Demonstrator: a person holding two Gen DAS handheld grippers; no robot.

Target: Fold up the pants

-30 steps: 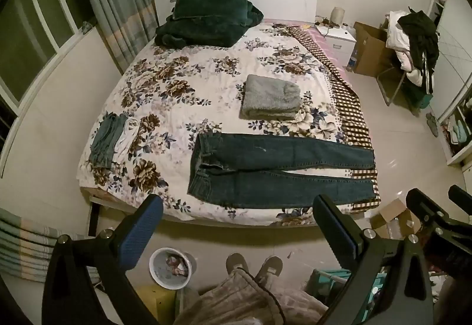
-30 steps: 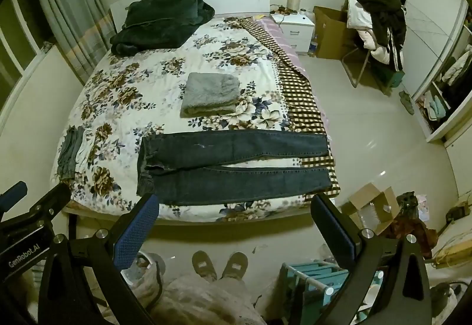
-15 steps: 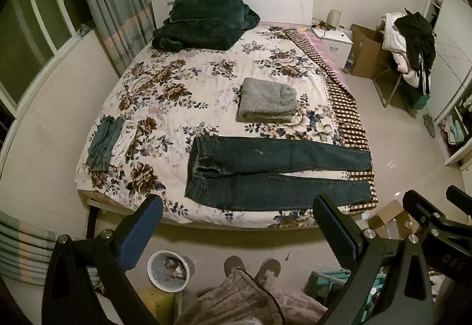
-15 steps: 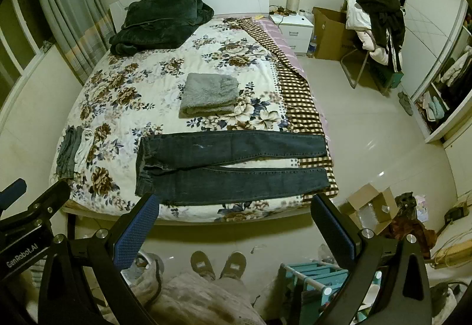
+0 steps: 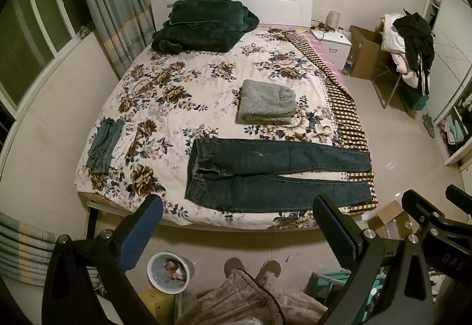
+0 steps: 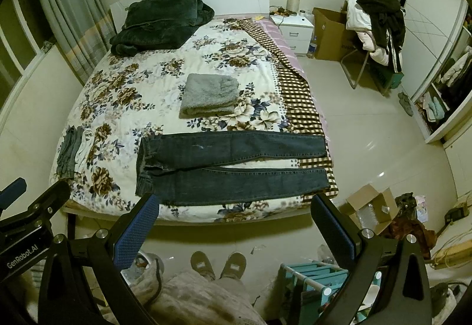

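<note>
Dark blue jeans (image 5: 274, 174) lie flat and unfolded across the near edge of the floral bed, waistband to the left, both legs stretched to the right. They also show in the right wrist view (image 6: 230, 165). My left gripper (image 5: 237, 204) is open and empty, held high above the floor short of the bed. My right gripper (image 6: 234, 202) is open and empty too, at about the same height. Each gripper's body shows at the edge of the other's view.
On the floral bed (image 5: 177, 94) lie a folded grey towel (image 5: 267, 102), a dark green blanket (image 5: 203, 25) at the headboard and small folded clothes (image 5: 107, 145) at the left. A white bin (image 5: 169, 272), a cardboard box (image 6: 371, 207) and a teal rack (image 6: 318, 280) stand on the floor.
Both grippers have drawn back and up slightly, so the bed and jeans look a little farther away. Nothing on the bed has moved.
</note>
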